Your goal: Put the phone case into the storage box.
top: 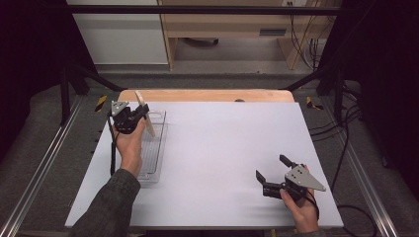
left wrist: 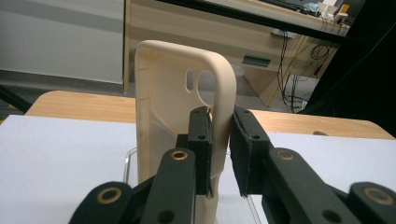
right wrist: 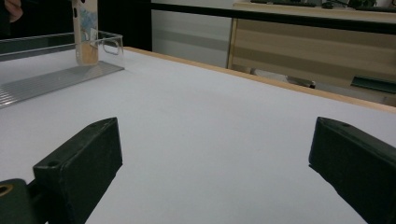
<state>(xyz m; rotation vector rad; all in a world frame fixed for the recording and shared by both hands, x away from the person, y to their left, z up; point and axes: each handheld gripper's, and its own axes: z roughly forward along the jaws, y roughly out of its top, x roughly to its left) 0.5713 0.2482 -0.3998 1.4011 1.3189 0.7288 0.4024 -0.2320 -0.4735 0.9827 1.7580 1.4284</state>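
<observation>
- Left claw point(left wrist: 219, 154) is clamped on the side wall of a cream rubbery phone case point(left wrist: 177, 116), held upright above the clear plastic tray point(top: 159, 148) at the desk's point(top: 222, 148) left.
- Right claw point(right wrist: 215, 172) rests wide open, empty.
- Likely next: carrying the case clear of the tray.
</observation>
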